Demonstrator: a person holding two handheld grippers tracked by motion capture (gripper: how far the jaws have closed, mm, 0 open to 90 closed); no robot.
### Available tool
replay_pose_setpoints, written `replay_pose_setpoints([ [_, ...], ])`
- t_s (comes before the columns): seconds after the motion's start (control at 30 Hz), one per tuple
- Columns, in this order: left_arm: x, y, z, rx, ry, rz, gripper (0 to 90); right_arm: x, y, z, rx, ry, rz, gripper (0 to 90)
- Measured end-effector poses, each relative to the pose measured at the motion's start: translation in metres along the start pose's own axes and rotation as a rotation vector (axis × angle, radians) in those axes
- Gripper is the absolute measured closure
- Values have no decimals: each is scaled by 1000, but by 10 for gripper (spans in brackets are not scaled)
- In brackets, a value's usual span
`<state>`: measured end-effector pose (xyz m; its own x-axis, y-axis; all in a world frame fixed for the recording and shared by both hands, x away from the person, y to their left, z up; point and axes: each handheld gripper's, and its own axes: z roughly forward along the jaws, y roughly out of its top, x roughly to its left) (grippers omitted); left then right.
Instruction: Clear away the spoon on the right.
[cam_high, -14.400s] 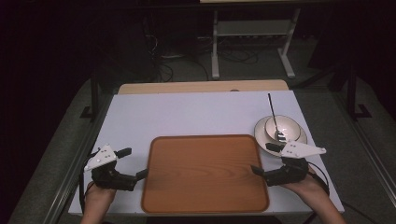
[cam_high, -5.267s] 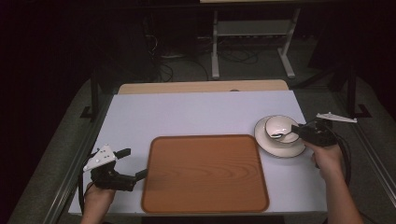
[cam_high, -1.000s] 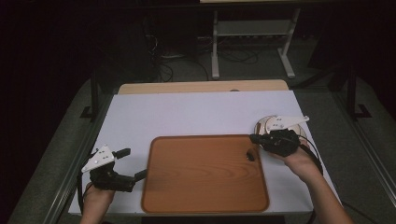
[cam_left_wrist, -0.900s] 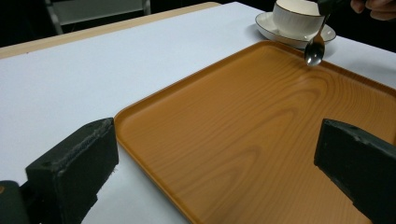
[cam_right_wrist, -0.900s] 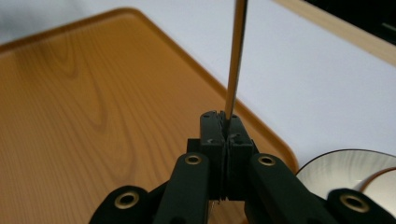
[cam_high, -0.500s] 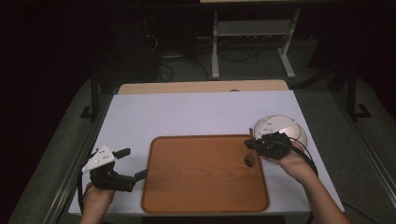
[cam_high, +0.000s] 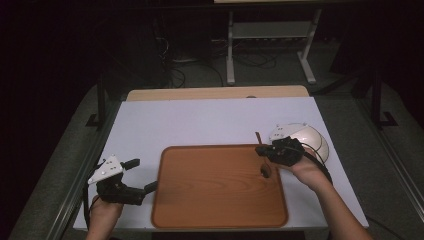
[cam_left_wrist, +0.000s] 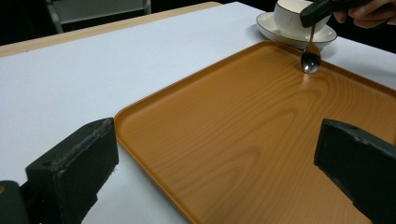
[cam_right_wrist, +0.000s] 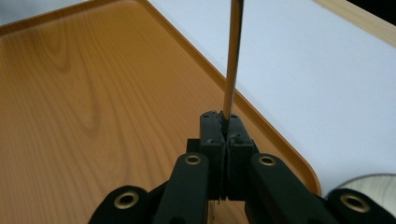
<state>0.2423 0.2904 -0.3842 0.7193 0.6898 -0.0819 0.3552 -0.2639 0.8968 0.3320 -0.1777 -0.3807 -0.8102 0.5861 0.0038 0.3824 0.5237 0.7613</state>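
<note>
R gripper (cam_high: 264, 150) clamped on spoon (cam_left_wrist: 310, 59) over tray's far R corner.

Spoon hung bowl-down w/ its tip at or just above the wooden tray (cam_high: 218, 185); contact unclear. Cup (cam_left_wrist: 294, 13) sat on saucer (cam_left_wrist: 299, 38) just beyond tray, on white table (cam_high: 200, 122). L gripper (cam_high: 136, 176) rested at tray's near L edge, jaws wide apart, nothing between them.

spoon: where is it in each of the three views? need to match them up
High view: the spoon hangs from the right gripper, bowl down over the wooden tray's right side.
Left gripper view: upper right, bowl just above the tray's far edge, in front of the cup and saucer.
Right gripper view: only its handle, rising to the top edge from the shut jaws.
Shared landmark: the tray's rim beside the spoon.
</note>
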Motion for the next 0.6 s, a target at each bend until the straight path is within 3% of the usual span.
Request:
replay_pose_setpoints([
  [0.6, 0, 0, 1, 0, -1, -2, 0, 6, 14, 38, 80, 59, -43, 878],
])
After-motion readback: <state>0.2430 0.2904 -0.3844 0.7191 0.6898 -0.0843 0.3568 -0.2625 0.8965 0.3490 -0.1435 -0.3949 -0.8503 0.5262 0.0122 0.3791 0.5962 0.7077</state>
